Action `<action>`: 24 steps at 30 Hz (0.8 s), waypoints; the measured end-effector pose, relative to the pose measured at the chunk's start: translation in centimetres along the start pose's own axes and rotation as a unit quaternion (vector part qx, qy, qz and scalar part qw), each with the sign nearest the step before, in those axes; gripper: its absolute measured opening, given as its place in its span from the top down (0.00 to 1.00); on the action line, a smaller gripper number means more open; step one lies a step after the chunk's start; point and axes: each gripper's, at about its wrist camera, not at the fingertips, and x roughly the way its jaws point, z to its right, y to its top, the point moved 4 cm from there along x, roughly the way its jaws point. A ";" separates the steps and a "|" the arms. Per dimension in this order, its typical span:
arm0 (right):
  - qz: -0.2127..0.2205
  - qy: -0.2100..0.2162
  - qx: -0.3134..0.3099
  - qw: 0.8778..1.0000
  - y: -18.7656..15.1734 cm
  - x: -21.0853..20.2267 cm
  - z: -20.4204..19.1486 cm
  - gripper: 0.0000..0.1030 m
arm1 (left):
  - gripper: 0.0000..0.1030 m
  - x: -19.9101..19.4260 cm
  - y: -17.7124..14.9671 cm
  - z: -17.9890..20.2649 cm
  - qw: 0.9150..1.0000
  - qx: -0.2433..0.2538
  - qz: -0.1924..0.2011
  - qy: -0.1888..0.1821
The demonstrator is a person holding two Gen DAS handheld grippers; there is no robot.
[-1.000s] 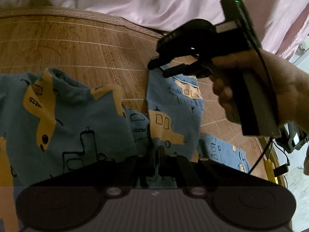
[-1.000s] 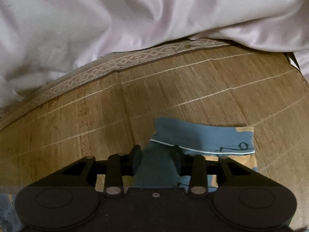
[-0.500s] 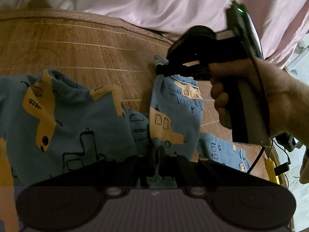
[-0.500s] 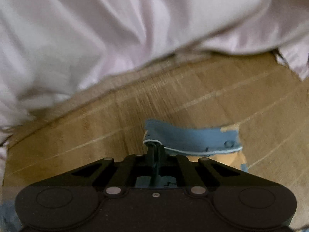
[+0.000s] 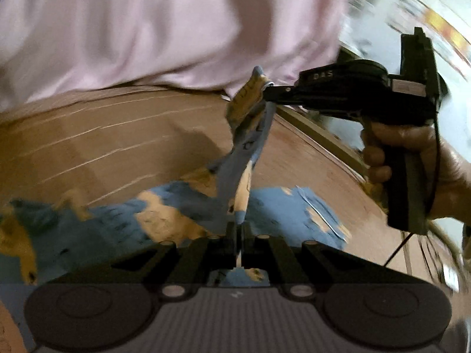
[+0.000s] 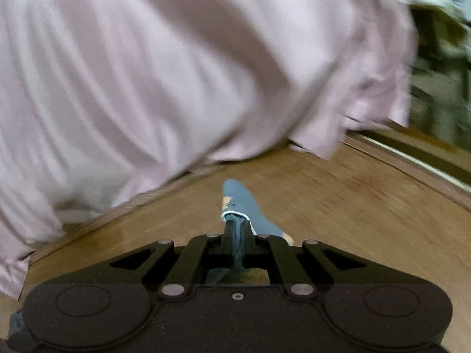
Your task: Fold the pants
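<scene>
The pants (image 5: 182, 214) are blue with yellow vehicle prints and lie crumpled on a woven bamboo mat (image 5: 117, 135). One leg (image 5: 247, 147) is pulled up taut off the mat between both grippers. My left gripper (image 5: 239, 229) is shut on its lower part. My right gripper (image 5: 269, 88), held by a hand (image 5: 412, 153), is shut on the leg's hem at the upper right. In the right wrist view the right gripper (image 6: 236, 229) pinches the white-edged hem (image 6: 238, 203), which sticks out past the fingertips.
A pale pink sheet (image 5: 176, 29) is heaped along the far side of the mat (image 6: 353, 206). The mat's wooden edge (image 5: 321, 135) runs down the right, with blurred room clutter (image 6: 438, 88) beyond it.
The right gripper closed on the leg's hem, then swung up and to the right, lifting the leg off the mat. The left gripper rose and rolled, still holding the cloth.
</scene>
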 end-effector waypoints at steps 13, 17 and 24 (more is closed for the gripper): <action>-0.047 -0.073 0.119 0.989 -8.4 -1.5 6.3 0.98 | 0.98 2.6 -3.7 5.5 0.976 0.192 -0.099 -0.014; -0.023 -0.054 0.072 0.996 -6.8 -2.2 5.9 0.98 | 0.98 2.8 -3.5 5.8 0.976 0.190 -0.102 -0.012; 0.042 -0.072 -0.035 0.996 -5.2 -5.0 3.3 0.98 | 0.98 2.1 -2.4 5.7 0.981 0.177 -0.083 -0.010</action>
